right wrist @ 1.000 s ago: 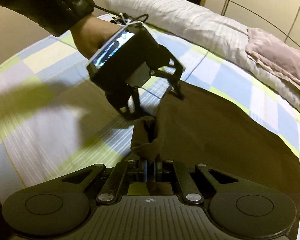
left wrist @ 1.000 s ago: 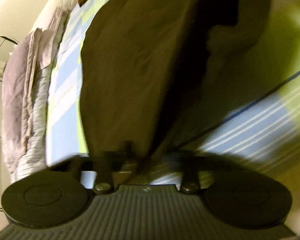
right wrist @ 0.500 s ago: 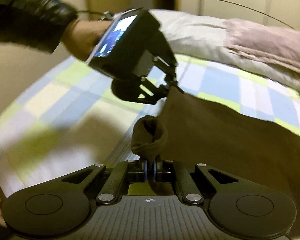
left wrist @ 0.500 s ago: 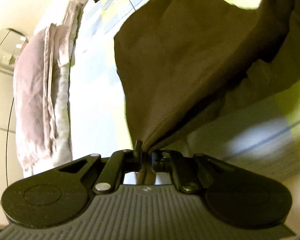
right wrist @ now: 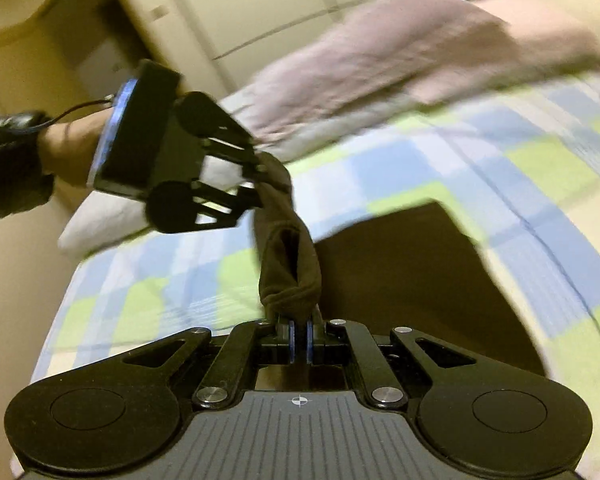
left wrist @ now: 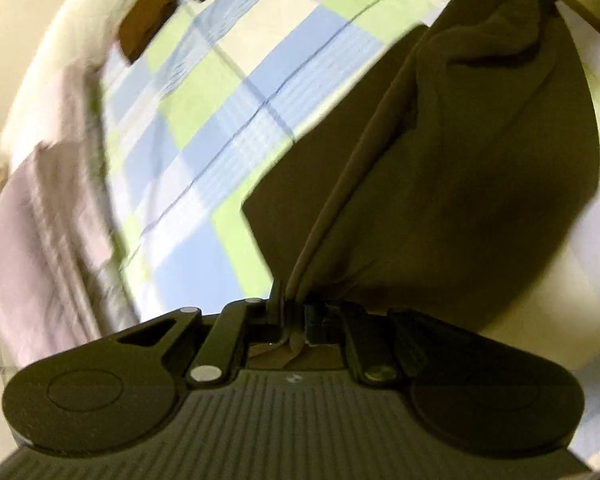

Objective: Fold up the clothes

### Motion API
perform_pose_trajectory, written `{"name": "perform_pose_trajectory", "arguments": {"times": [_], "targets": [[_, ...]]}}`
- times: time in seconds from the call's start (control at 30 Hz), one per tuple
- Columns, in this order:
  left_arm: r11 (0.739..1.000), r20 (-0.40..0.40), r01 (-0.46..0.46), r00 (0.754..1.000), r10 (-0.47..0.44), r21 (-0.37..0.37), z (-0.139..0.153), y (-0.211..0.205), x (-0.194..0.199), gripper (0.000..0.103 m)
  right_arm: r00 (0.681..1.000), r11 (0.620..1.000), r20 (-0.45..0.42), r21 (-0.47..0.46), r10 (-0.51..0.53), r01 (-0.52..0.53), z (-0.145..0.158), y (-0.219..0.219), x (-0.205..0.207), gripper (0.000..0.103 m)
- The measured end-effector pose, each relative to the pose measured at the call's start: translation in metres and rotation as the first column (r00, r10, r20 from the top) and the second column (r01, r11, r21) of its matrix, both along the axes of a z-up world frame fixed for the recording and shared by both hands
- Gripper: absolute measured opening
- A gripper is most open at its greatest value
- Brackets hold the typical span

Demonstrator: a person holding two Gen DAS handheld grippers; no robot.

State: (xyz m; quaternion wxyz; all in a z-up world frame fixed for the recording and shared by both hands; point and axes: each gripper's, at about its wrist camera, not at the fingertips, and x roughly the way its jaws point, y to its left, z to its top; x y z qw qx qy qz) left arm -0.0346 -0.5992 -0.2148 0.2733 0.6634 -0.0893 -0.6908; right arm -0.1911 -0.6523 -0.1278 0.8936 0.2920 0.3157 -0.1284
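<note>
The brown garment [right wrist: 412,280] is gripped at two points and held up over the checked bedspread [right wrist: 480,168]; in the right wrist view the right gripper [right wrist: 299,340] is seen at lower centre with its jaws pressed together on a bunched, rolled edge of the cloth, which rises just above the fingertips; from there the cloth runs up and left to the left gripper [right wrist: 256,184], which is clamped on another part of the same edge at centre left, with a hand [right wrist: 66,152] behind it; the rest of the garment is spread to the right of the tool, down toward the bed; in the left wrist view the left gripper [left wrist: 290,312] is closed on a folded hem, and the garment [left wrist: 460,180] fans upward and right from the jaws; a pink blanket [right wrist: 400,52] is blurred across the top.
</note>
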Motion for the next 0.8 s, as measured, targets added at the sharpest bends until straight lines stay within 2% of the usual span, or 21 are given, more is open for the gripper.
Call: {"name": "perform_pose_trajectory", "arguments": {"times": [0.2,0.4,0.5,0.57,0.63,0.7,0.77,0.8], "targets": [[0.991,0.015,0.078,0.997,-0.080,0.108,-0.051,-0.066,-0.056,0.007,0.987,0.975,-0.035,0.149,-0.159,0.162,-0.052,-0.085,-0.033,0.003],[0.976,0.005,0.099,0.995,-0.102,0.194,-0.095,-0.095,-0.077,0.007,0.960,0.921,-0.096,0.271,-0.262,0.279,-0.104,-0.119,-0.066,0.003],[0.971,-0.042,0.064,0.998,-0.056,0.229,-0.102,-0.106,-0.078,0.008,0.954,0.906,-0.120,0.297,-0.276,0.300,-0.116,-0.122,-0.077,0.003],[0.969,-0.092,0.003,0.996,0.020,0.246,-0.105,-0.116,-0.074,0.013,0.946,0.891,-0.138,0.319,-0.293,0.322,-0.125,-0.124,-0.081,0.004],[0.962,-0.150,-0.080,0.981,0.122,0.262,-0.102,-0.124,-0.064,0.018,0.932,0.868,-0.166,0.342,-0.321,0.360,-0.131,-0.126,-0.085,0.004],[0.949,-0.210,-0.163,0.952,0.223,0.271,-0.095,-0.130,-0.051,0.027,0.916,0.840,-0.192,0.365,-0.353,0.401,-0.136,-0.127,-0.089,0.004],[0.929,-0.275,-0.251,0.905,0.325,0.271,-0.082,-0.133,-0.031,0.032,0.906,0.824,-0.200,0.376,-0.374,0.423,-0.136,-0.127,-0.094,0.004],[0.915,-0.310,-0.296,0.874,0.375,0.274,-0.075,-0.132,-0.019,0.033,0.904,0.826,-0.206,0.367,-0.376,0.427,-0.133,-0.127,-0.095,0.005]]}}
